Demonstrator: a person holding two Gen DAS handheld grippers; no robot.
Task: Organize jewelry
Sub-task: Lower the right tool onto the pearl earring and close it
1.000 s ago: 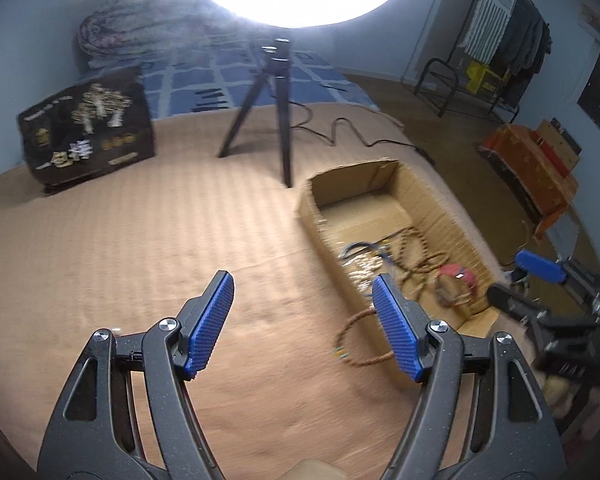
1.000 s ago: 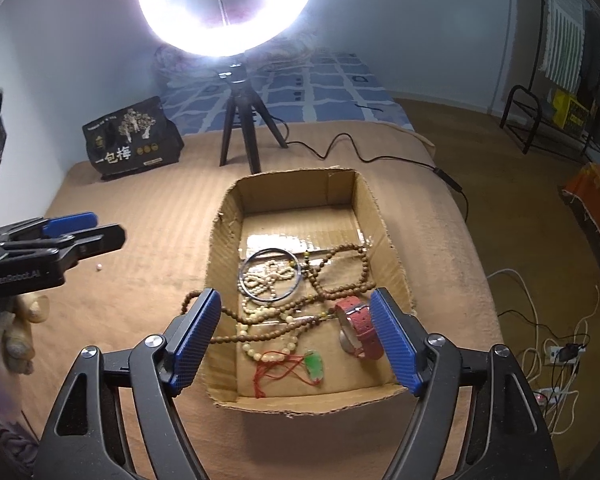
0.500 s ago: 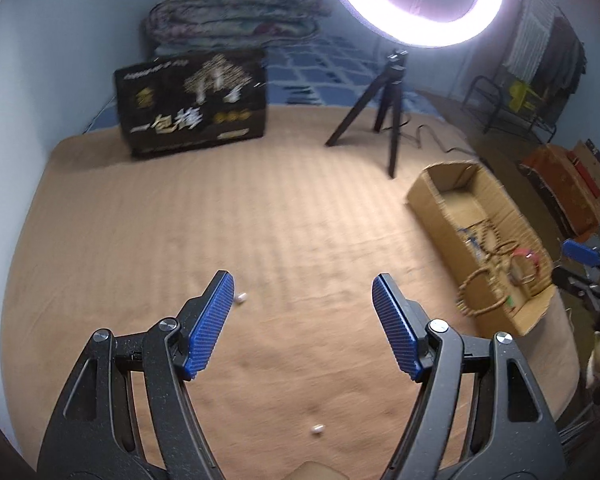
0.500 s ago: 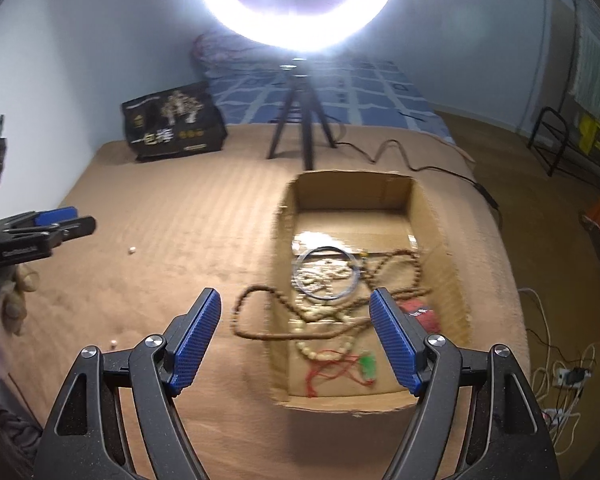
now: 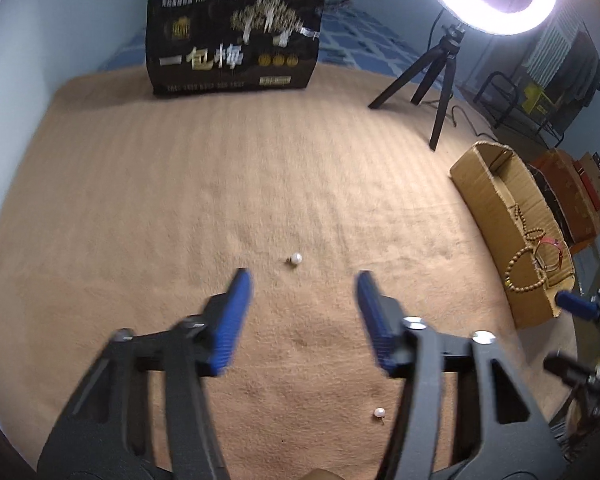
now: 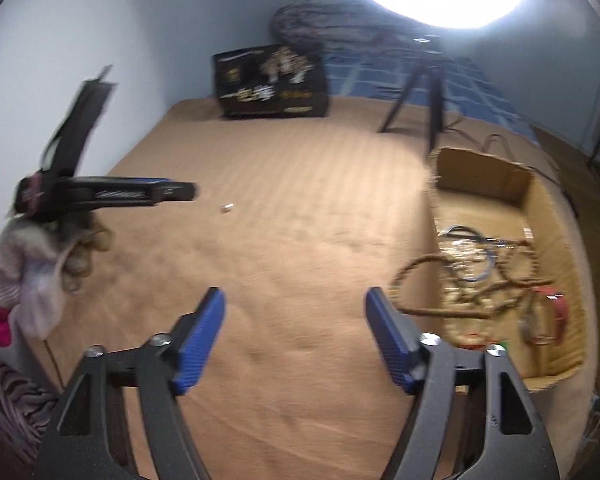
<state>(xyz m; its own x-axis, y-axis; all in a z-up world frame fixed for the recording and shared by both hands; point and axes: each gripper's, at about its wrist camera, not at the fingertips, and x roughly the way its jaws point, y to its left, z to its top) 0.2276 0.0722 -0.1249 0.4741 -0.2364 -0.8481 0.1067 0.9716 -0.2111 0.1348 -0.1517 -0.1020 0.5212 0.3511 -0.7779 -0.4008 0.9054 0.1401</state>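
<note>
A small white pearl (image 5: pixel 296 258) lies on the tan blanket just ahead of my open, empty left gripper (image 5: pixel 302 280); it also shows in the right wrist view (image 6: pixel 228 208). A second pearl (image 5: pixel 379 412) lies under the left gripper's right finger. The cardboard box (image 5: pixel 496 204) at the right holds bead necklaces, a ring and a red watch (image 6: pixel 556 304). A brown bead strand (image 6: pixel 412 276) hangs over its near wall. My right gripper (image 6: pixel 294 304) is open and empty over the blanket, left of the box (image 6: pixel 484 172).
A black printed box (image 5: pixel 236 44) stands at the back of the blanket. A ring light on a tripod (image 5: pixel 440 80) stands beside the cardboard box. The left gripper (image 6: pixel 140 192) shows in the right wrist view, held by a gloved hand.
Both grippers have swung left, away from the cardboard box. The left gripper has come down close to the pearl on the blanket.
</note>
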